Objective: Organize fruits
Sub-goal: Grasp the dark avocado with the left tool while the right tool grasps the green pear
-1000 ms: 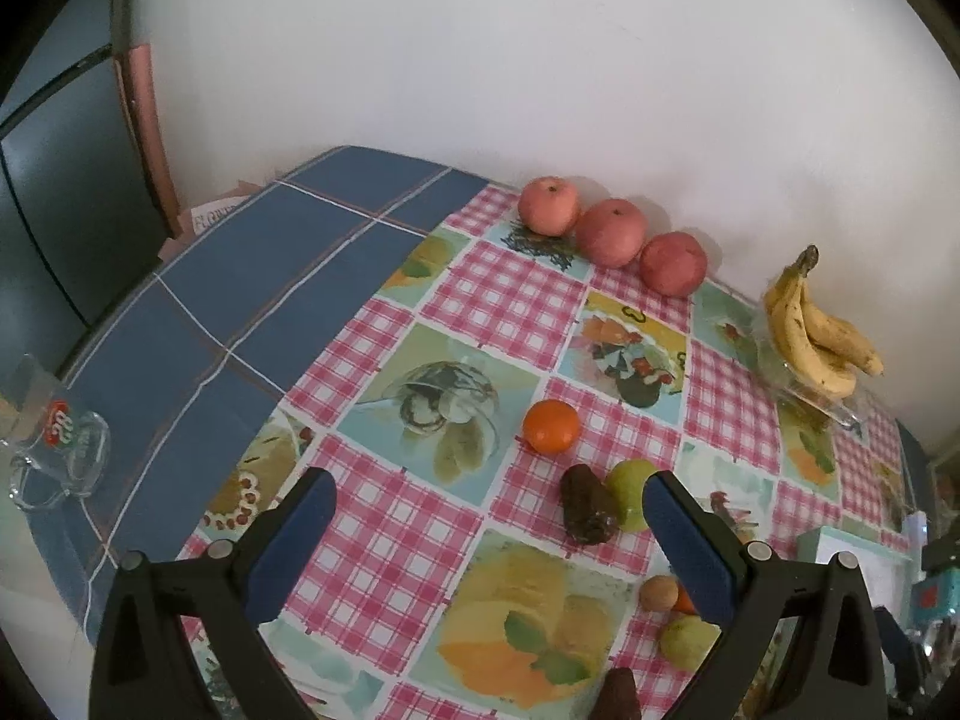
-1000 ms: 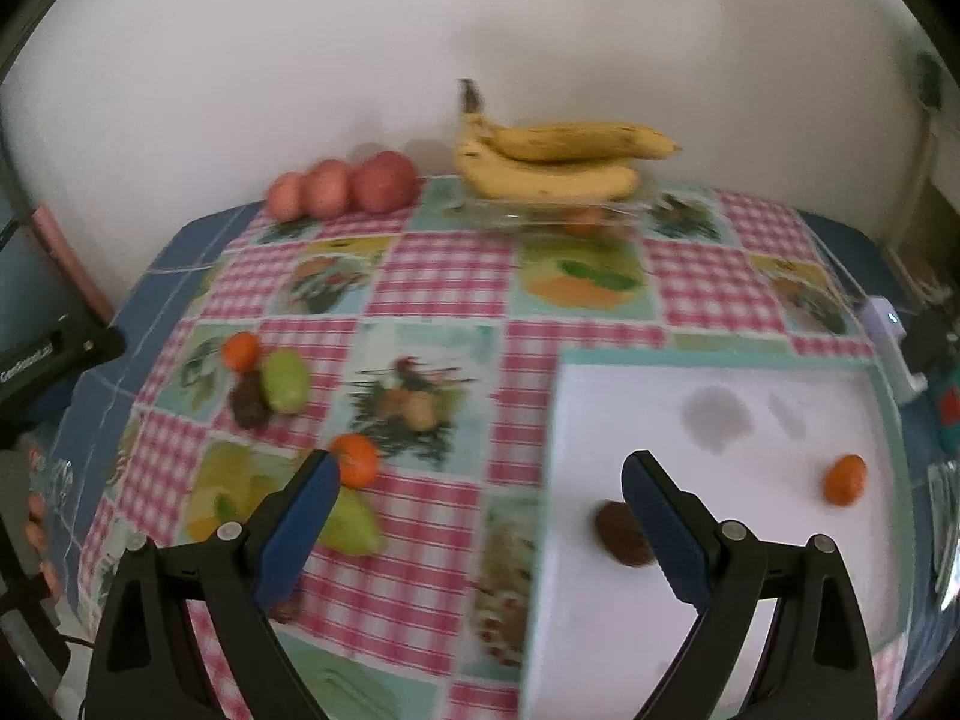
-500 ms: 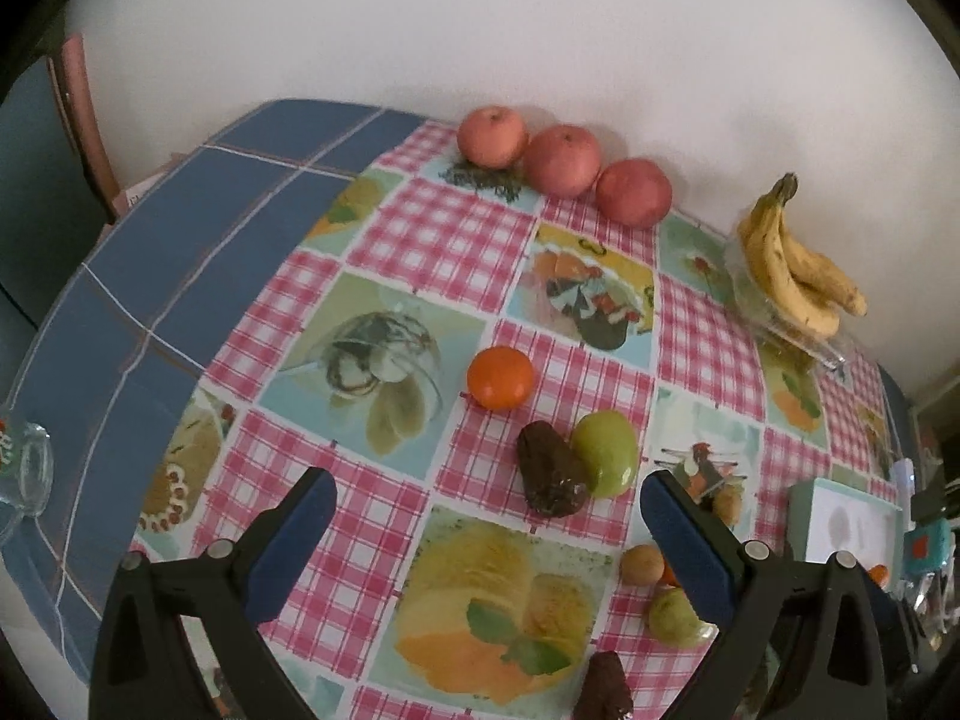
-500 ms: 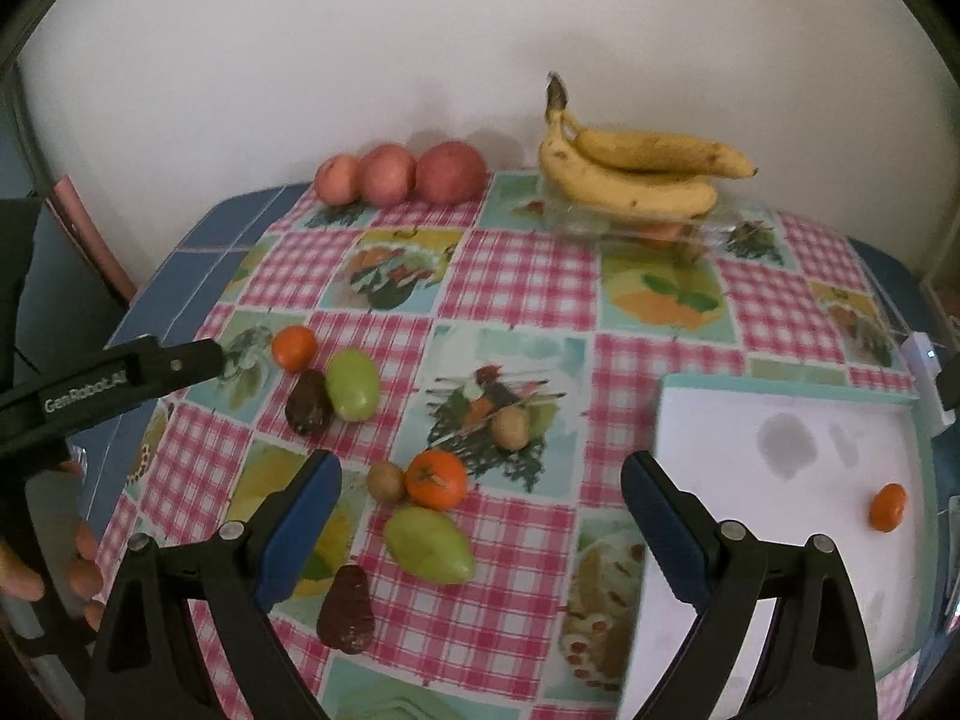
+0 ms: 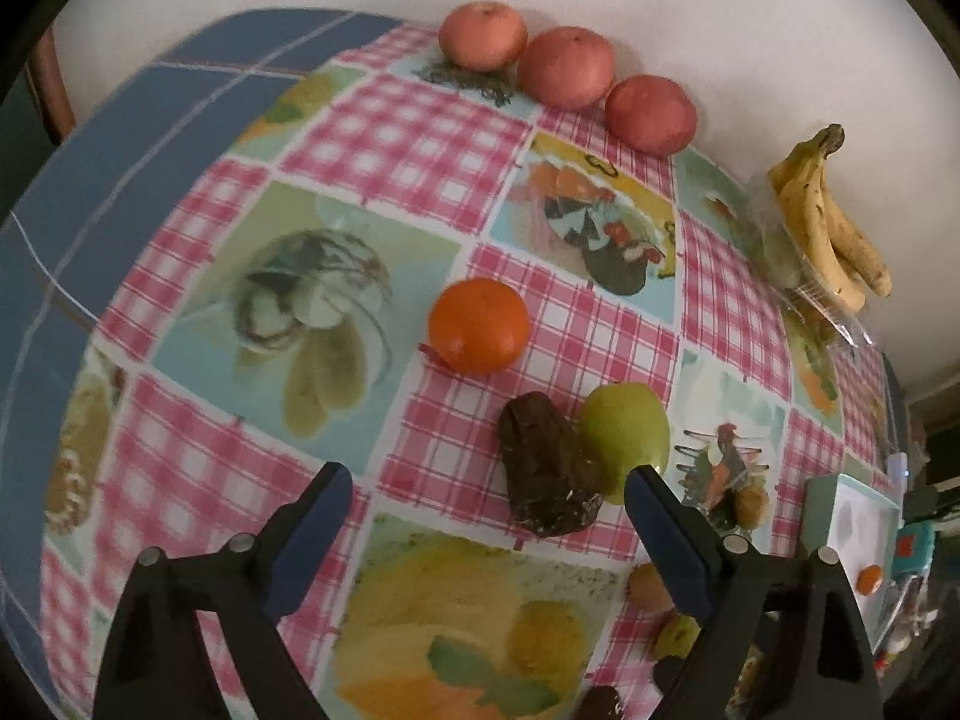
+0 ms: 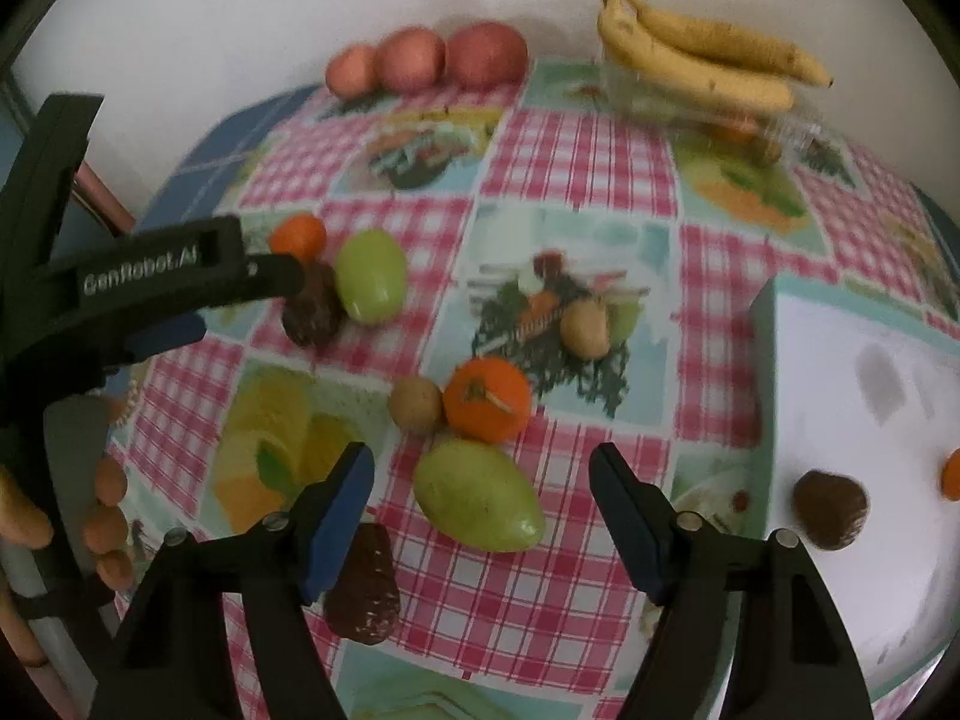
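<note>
My left gripper [image 5: 487, 519] hangs over the checked tablecloth, jaws closing. A dark brown avocado [image 5: 549, 474] lies just ahead between them, untouched, with a green fruit [image 5: 627, 435] against it and an orange [image 5: 480, 324] beyond. My right gripper [image 6: 483, 504] is closing around a green mango [image 6: 480, 495], and its pads stand clear of the skin. An orange [image 6: 487, 399] and a brown kiwi [image 6: 414, 403] lie just past the mango. A second dark avocado [image 6: 363, 588] lies by the right gripper's left finger. The white tray [image 6: 870, 540] holds a dark fruit [image 6: 831, 507] and a small orange [image 6: 951, 477].
Three red apples [image 5: 567, 66] line the wall. Bananas [image 6: 702, 66] rest on a clear plastic box [image 6: 780, 126]. Another kiwi [image 6: 585, 327] lies mid-table. The left gripper's black finger [image 6: 264, 279] reaches in from the left, and a person's hand [image 6: 108, 516] shows below it.
Both grippers have sunk toward the table and tilted down, so the fruits loom larger. The right one swung left from the tray to over the green mango. Both pairs of jaws have narrowed.
</note>
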A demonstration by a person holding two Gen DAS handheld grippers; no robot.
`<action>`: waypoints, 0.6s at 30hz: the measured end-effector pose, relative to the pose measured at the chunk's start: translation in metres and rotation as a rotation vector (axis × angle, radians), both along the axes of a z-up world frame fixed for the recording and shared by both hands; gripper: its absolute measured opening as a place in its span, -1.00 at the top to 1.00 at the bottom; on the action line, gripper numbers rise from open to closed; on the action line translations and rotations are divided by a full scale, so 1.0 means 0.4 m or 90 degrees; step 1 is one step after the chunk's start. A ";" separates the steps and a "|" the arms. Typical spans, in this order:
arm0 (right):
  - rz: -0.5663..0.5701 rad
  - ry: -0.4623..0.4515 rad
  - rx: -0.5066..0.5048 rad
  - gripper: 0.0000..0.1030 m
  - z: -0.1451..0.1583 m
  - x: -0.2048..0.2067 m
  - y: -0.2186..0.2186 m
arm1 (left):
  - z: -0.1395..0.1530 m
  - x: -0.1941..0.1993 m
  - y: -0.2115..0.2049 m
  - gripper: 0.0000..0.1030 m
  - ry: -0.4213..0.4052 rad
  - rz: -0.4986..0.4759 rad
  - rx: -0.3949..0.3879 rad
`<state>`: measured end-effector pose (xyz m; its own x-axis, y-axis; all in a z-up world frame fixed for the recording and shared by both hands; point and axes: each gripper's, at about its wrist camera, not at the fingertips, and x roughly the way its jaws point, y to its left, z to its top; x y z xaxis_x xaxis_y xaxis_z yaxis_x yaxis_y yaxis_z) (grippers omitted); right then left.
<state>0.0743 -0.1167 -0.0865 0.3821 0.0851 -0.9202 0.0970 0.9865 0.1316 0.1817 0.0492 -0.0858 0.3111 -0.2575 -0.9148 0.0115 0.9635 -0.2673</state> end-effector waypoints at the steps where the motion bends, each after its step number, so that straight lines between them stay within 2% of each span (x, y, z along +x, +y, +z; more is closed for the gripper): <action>1: 0.000 0.010 0.003 -0.46 -0.012 0.001 0.000 | -0.006 0.002 -0.004 -0.81 0.003 -0.001 -0.001; 3: -0.002 0.020 0.007 -0.46 -0.027 0.004 -0.001 | -0.016 0.006 -0.013 -0.82 0.005 -0.006 0.004; 7: -0.005 0.036 0.007 -0.46 -0.049 0.007 -0.001 | -0.023 0.010 -0.024 -0.81 0.003 -0.011 -0.015; 12: -0.001 0.037 -0.008 -0.46 -0.059 0.009 0.005 | -0.024 0.012 -0.032 -0.67 0.006 -0.024 -0.043; 18: 0.017 0.037 -0.038 -0.46 -0.062 0.000 0.025 | -0.026 0.017 -0.035 -0.60 0.018 -0.040 -0.037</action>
